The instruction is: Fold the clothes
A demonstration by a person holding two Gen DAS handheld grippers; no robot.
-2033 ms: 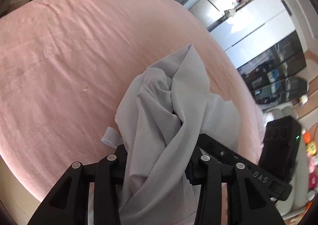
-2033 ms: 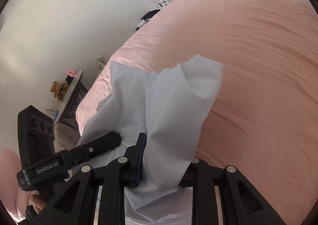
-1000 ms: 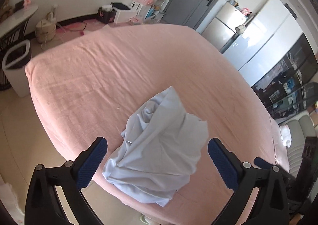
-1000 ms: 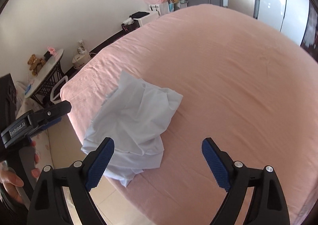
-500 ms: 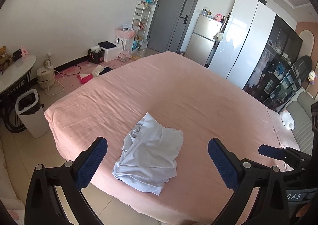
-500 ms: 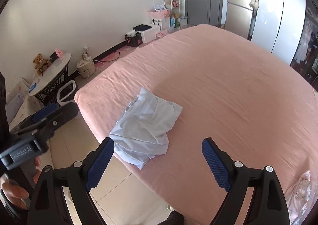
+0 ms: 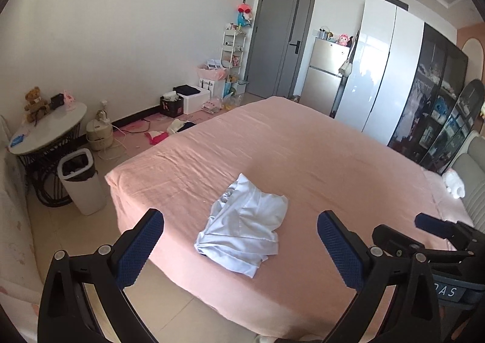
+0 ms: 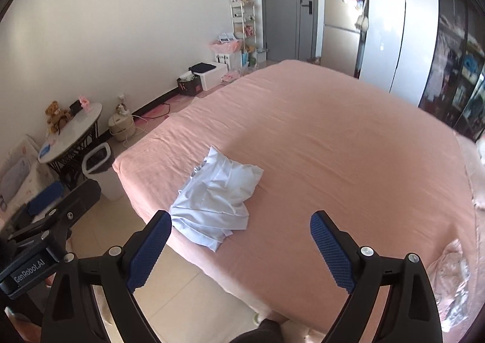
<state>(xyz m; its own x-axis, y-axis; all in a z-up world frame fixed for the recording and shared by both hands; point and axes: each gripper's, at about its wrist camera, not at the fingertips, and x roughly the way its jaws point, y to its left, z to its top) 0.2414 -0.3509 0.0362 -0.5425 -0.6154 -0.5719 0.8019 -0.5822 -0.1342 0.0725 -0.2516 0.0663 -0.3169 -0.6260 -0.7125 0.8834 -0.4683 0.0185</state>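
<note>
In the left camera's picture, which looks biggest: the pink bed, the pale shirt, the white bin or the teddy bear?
1. Pink bed
2. Pale shirt
3. White bin, close to the shirt, so unsure
4. Teddy bear, farther off

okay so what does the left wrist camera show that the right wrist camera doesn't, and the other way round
Only the left wrist view: the grey headboard with a white plush toy, and the right gripper's body at the edge. Only the right wrist view: crumpled pink fabric at the bed's near corner. Both: the white garment bunched on the pink bed, the white bin, and the left gripper and right gripper, open and empty.
</note>
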